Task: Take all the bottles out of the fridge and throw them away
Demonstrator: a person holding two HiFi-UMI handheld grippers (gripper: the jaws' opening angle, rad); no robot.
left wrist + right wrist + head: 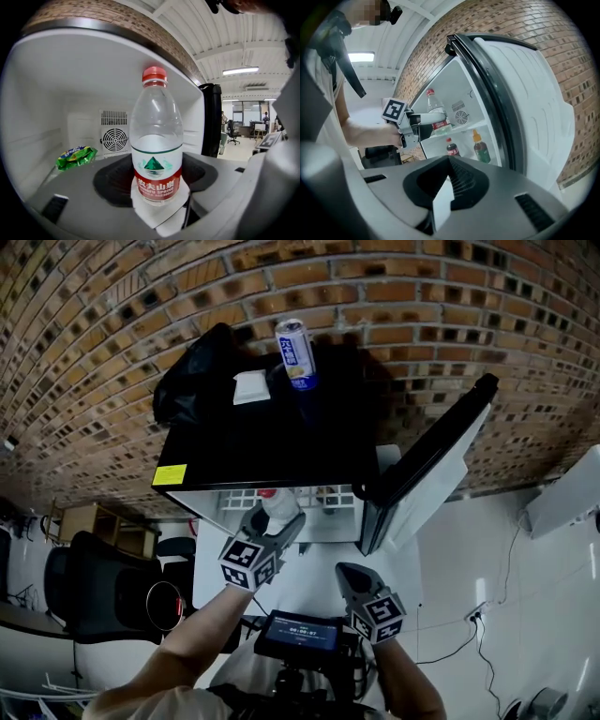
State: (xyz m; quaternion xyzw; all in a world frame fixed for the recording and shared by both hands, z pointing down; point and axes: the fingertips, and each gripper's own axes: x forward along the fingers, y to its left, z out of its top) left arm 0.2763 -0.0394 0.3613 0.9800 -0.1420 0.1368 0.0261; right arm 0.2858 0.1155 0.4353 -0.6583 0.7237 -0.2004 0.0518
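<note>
Water bottle clamped in left claw, right claw closed empty, cola bottle seen only in right gripper view

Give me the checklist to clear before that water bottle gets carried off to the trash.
1. Grip: ok. The left gripper is closed on the labelled lower body of the clear plastic water bottle with a red cap.
2. Bottle attitude: ok. It is upright, with the cap on.
3. Exit path: ok. The white fridge door stands wide open.
4. Right gripper free: ok. Its jaws are together and empty.
5. Fridge emptied: not ok. A dark cola bottle and a brown bottle with an orange cap stand on the lower shelf.
6. Drop-off spot: cannot tell. No bin shows in any view.
</note>
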